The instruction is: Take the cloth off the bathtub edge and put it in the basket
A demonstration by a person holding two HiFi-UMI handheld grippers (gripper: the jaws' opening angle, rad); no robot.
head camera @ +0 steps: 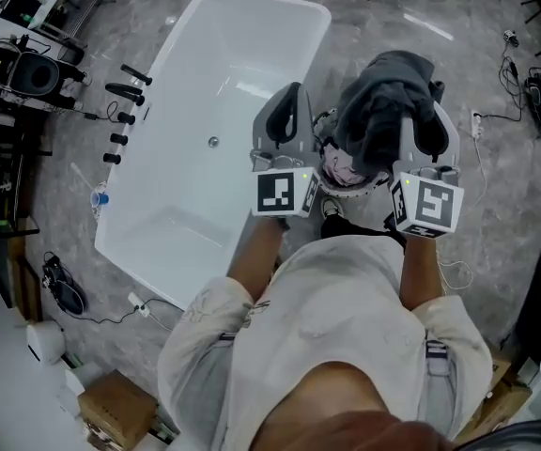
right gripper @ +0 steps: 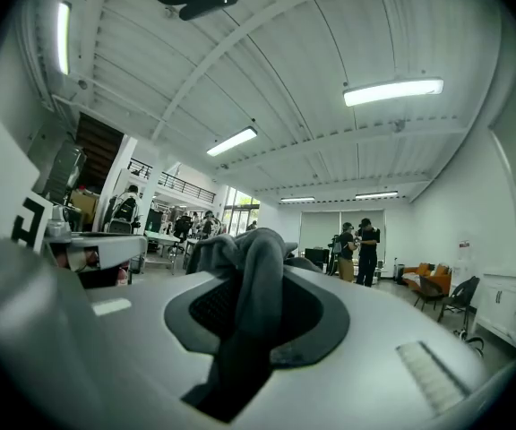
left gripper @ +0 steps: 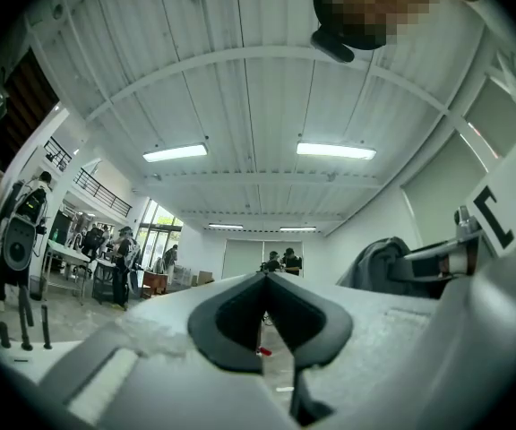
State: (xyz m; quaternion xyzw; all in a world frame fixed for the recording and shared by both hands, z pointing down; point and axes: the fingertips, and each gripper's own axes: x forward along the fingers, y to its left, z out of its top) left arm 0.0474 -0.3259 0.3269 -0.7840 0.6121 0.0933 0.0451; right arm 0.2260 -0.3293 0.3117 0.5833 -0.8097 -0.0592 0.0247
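Beside white bathtub on grey stone floor, pinches dark cloth, likely soft, light and floppy, by bunched fold in right gripper above basket; left gripper closed, empty.

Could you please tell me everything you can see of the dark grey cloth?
The dark grey cloth looks like soft, thick fabric, bunched into a crumpled heap with deep folds. The upward-pointing right gripper has its jaws closed on one fold, and the rest spills over the jaw tips. It is held in the air, off the white bathtub and beside it.
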